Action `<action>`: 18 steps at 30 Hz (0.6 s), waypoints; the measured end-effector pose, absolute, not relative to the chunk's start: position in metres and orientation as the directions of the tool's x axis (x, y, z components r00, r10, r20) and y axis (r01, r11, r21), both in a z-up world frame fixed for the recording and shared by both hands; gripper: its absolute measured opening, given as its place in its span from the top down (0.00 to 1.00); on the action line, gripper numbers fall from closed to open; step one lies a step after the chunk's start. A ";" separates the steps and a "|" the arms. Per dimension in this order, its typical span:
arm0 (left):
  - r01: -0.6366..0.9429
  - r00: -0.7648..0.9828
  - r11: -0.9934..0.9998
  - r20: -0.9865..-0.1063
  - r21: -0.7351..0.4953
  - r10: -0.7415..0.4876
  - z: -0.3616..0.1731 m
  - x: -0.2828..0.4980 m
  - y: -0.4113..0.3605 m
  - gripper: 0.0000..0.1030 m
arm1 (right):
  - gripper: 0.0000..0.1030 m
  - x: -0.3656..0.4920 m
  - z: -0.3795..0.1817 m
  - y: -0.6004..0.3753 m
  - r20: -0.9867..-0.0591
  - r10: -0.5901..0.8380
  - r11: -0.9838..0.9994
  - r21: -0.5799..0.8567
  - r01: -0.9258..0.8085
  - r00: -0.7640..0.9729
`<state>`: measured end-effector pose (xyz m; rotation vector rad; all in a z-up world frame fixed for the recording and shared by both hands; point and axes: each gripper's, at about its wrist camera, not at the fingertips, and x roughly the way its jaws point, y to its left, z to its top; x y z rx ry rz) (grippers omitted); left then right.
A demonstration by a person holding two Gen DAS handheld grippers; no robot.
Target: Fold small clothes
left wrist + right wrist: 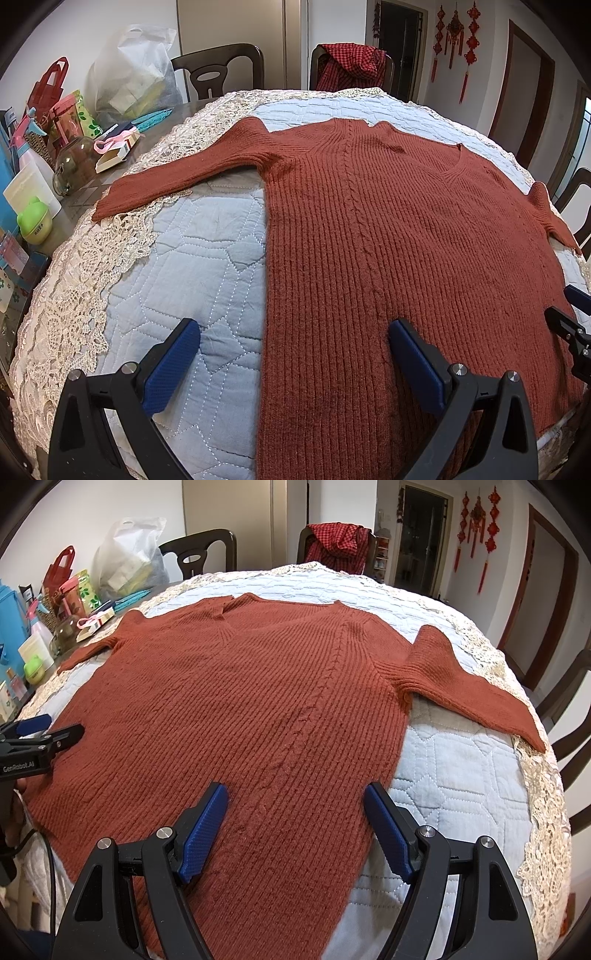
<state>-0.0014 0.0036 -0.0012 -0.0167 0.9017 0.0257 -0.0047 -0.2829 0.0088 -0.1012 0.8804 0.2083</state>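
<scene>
A rust-red knitted sweater (388, 229) lies flat on a quilted light-blue cover (192, 258), V-neck at the far side, both sleeves spread out to the sides. My left gripper (293, 332) stands open over the sweater's near left edge, one finger above the cover, the other above the knit. My right gripper (295, 797) is open over the sweater (240, 701) near its lower right side, nothing between its blue pads (388, 830). The left sleeve (177, 173) reaches toward the clutter; the right sleeve (472, 690) runs to the table's right edge.
A lace cloth (74, 295) rims the table under the cover. Bottles, a glass jar (72, 166), boxes and bags (133, 70) crowd the far left. Dark chairs (218, 70) stand behind; one holds a red checked garment (351, 66). More chairs (576, 701) stand at the right.
</scene>
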 end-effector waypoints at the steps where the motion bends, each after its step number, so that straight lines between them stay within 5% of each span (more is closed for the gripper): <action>1: -0.029 0.620 1.000 -0.784 -0.004 0.015 -0.001 -0.001 0.004 0.00 | 0.26 -0.005 0.009 -0.282 -0.775 0.138 0.975 -0.003 -0.223 0.617; 18: -0.022 0.628 1.000 -0.779 -0.006 0.009 0.000 -0.003 0.002 0.00 | 0.26 -0.009 0.008 -0.282 -0.763 0.132 0.975 -0.015 -0.220 0.633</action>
